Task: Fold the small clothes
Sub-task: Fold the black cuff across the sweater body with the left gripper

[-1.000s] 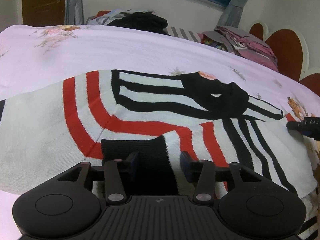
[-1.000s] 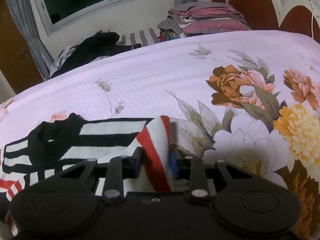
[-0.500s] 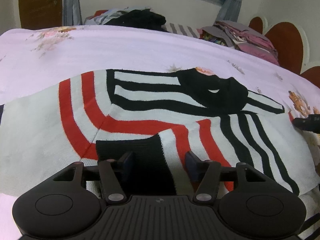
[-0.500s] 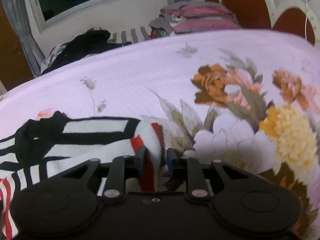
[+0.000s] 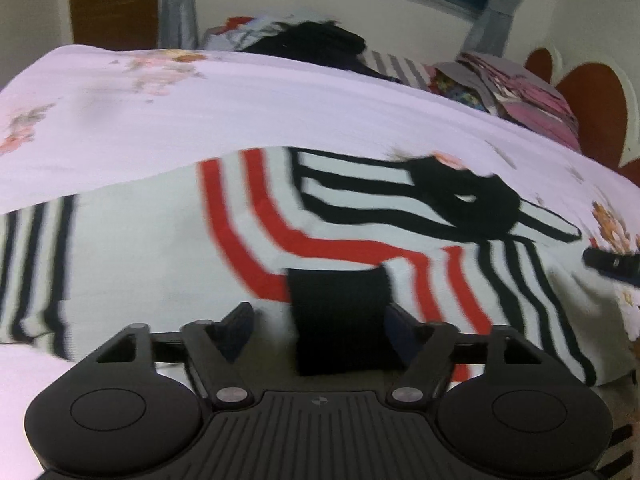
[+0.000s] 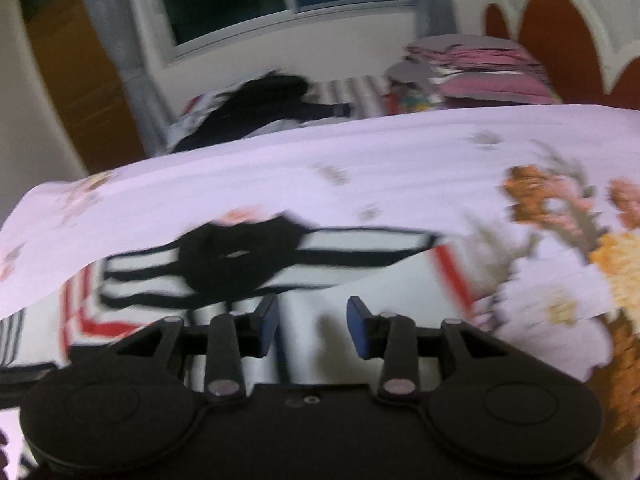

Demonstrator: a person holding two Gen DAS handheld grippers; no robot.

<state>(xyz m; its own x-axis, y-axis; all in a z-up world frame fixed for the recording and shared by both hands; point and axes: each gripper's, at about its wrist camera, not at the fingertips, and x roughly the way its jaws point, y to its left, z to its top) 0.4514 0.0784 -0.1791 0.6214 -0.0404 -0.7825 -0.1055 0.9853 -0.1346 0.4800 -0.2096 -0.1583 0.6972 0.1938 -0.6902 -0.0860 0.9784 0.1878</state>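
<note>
Sweater (image 5: 360, 240) is lying flat on the bed (image 5: 200, 120), a small knit one in white with red and black stripes and a black collar (image 5: 464, 196) up near the far edge. Judging by how it sits, the folding is maybe halfway at best. One sleeve looks already brought in across the body, with its black cuff (image 5: 340, 312) resting on top of the red stripes right in front of the left gripper (image 5: 316, 328). On the other side, the right wrist view shows a white panel with a red edge folded in below the collar, though that frame is pretty smeared, so the exact crease is hard to call.

Both tools have nothing in them. The left gripper's fingers (image 5: 236, 328) are spread wide, sitting either side of the cuff without pinching it. The right gripper (image 6: 312, 324) is also parted with only white knit showing in the gap, no cloth clamped.

What's probably left: bringing the hem up toward the collar to make a compact packet, then setting it aside. There's a stack of folded clothes (image 6: 480, 72) at the head of the bed and a dark pile (image 6: 264, 100) beside it, likely more to do.
</note>
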